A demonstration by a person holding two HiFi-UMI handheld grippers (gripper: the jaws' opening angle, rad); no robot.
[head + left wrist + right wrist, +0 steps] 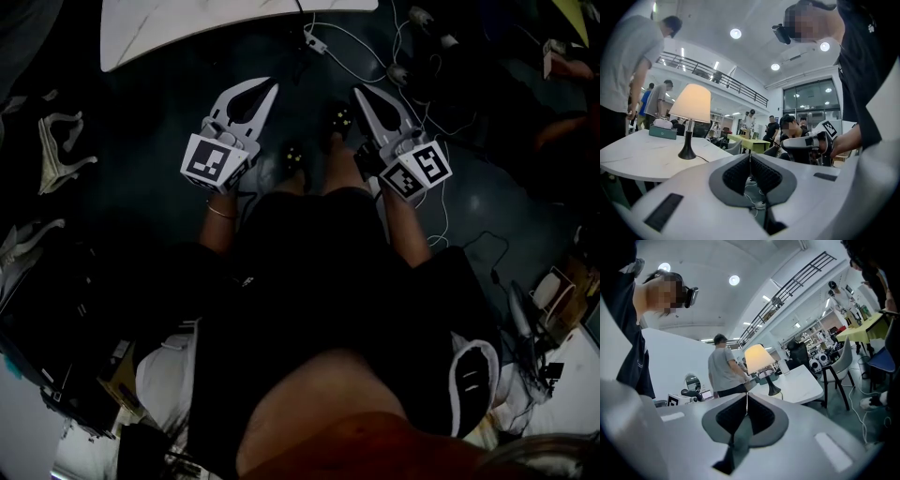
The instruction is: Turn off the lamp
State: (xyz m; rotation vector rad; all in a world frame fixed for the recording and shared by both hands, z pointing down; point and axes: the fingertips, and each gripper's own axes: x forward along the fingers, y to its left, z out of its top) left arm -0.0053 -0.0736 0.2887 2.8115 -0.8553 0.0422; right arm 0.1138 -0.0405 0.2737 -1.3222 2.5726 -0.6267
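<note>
The lamp is lit, with a glowing cream shade and a dark flared base, and stands on a white table to the left in the left gripper view. In the right gripper view the lamp stands ahead of the jaws on the same table, some way off. My left gripper is shut with nothing between its pads. My right gripper is also shut and empty. From the head view both grippers point forward side by side over the dark floor, short of the table edge.
A teal tissue box sits on the table behind the lamp. A person in a grey shirt stands at the table. Cables trail on the floor. A chair and a yellow-green table stand further off.
</note>
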